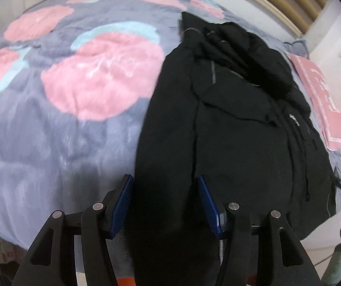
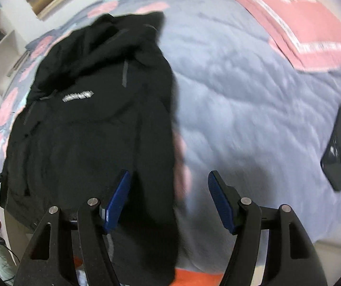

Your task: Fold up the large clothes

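Note:
A black hooded jacket (image 1: 237, 128) lies spread front-up on the bed, hood at the far end and its hem at the near edge. In the left wrist view my left gripper (image 1: 165, 178) hovers over the jacket's left side. Its blue pads stand apart with a strip of black cloth running between them, and no pinch shows. In the right wrist view the jacket (image 2: 80, 131) fills the left half. My right gripper (image 2: 169, 174) is open over the jacket's right edge. That cloth lies near the left pad, with bare bedcover by the right pad.
The bed carries a grey plush cover (image 1: 51, 147) with pink circles. A folded pink cloth (image 2: 299, 21) lies at the far right, and a black phone (image 2: 339, 147) rests on the cover right of the jacket. White shelves (image 2: 1, 47) stand beyond the bed.

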The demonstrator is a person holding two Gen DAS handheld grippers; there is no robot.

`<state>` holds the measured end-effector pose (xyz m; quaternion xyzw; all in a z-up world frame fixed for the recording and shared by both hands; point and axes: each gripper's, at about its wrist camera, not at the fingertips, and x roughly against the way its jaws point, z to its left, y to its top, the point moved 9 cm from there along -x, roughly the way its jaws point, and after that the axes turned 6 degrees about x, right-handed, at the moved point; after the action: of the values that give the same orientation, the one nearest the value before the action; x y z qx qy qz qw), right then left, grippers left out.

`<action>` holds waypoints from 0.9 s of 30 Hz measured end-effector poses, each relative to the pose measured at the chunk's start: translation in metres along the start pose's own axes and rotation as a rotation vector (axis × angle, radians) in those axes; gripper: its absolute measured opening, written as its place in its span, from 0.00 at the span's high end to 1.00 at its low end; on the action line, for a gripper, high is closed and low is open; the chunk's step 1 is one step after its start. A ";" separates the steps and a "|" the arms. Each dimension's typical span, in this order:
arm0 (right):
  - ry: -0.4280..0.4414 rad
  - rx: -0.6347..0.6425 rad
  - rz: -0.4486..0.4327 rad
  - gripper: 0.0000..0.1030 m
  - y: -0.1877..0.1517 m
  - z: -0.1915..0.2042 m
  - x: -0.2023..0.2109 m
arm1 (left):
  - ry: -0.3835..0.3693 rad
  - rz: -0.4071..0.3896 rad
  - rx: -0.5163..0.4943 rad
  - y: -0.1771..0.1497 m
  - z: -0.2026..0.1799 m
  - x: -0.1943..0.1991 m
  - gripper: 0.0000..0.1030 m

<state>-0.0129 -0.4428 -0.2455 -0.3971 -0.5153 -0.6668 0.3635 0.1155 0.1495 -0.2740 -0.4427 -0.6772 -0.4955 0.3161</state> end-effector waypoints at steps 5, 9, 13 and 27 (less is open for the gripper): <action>0.058 -0.036 0.019 0.31 -0.012 -0.007 -0.009 | 0.018 -0.009 -0.007 -0.005 -0.002 -0.001 0.44; 0.080 -0.029 0.031 0.31 -0.014 -0.001 -0.016 | 0.017 0.004 0.003 -0.006 -0.001 -0.006 0.43; 0.062 0.004 0.008 0.31 -0.012 0.009 -0.008 | 0.008 0.018 0.015 -0.005 -0.002 -0.008 0.43; 0.151 -0.014 0.017 0.31 -0.021 0.017 0.007 | -0.164 0.020 0.090 -0.013 0.005 0.008 0.43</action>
<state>-0.0321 -0.4225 -0.2446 -0.3525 -0.4785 -0.6953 0.4041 0.1002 0.1549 -0.2733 -0.4739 -0.7178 -0.4237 0.2842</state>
